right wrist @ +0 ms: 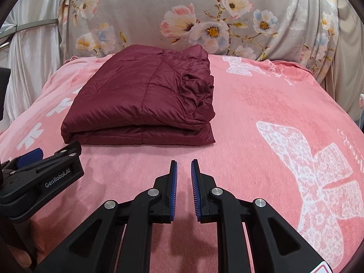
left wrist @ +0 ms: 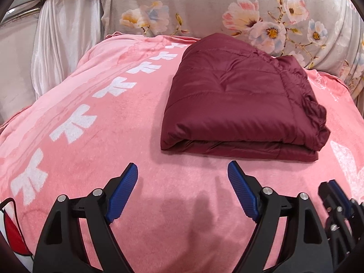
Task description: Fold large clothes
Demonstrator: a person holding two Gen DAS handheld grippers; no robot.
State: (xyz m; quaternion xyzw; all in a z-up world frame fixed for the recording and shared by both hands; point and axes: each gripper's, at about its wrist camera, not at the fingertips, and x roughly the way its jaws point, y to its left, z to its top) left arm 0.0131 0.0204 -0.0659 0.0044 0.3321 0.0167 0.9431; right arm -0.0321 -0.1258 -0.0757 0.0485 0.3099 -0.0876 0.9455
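A maroon quilted garment lies folded into a thick rectangle on the pink blanket; it also shows in the right wrist view. My left gripper is open wide and empty, hovering over the blanket just in front of the garment's near left corner. My right gripper has its jaws nearly together with a small gap, holding nothing, in front of the garment's near right edge. The left gripper also shows at the left of the right wrist view.
The pink blanket with white butterfly and flower prints covers the bed. A floral grey bedding pile stands behind the garment. A shiny pale curtain hangs at the far left.
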